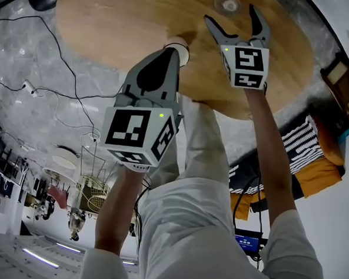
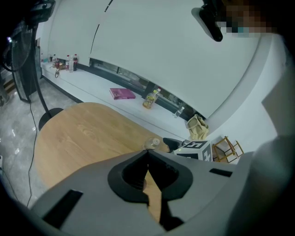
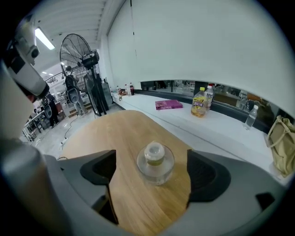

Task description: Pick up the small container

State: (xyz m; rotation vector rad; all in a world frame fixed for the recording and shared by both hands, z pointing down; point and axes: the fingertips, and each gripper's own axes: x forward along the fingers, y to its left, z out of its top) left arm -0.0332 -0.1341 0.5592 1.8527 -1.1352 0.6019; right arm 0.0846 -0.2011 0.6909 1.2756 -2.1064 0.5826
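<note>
The small container [image 3: 156, 162] is a clear round jar with a pale lid, standing on the oval wooden table [image 3: 115, 133]. My right gripper [image 3: 151, 157] is open, one jaw on each side of the jar, and neither pad touches it. In the head view the small container [image 1: 228, 3] sits just ahead of the right gripper [image 1: 230, 14] and its spread fingertips. My left gripper [image 1: 173, 49] hovers over the table's near edge, jaws shut with nothing between them. From the left gripper [image 2: 147, 153] view the jar [image 2: 153, 143] shows beyond the closed tips.
A white ledge along the wall carries a pink book [image 3: 168, 104], a yellow drink bottle [image 3: 199, 103] and a cloth bag [image 3: 281, 143]. A standing fan [image 3: 83, 60] is left of the table. Cables [image 1: 42, 91] trail over the grey floor, and a wooden chair [image 1: 342, 84] stands at the right.
</note>
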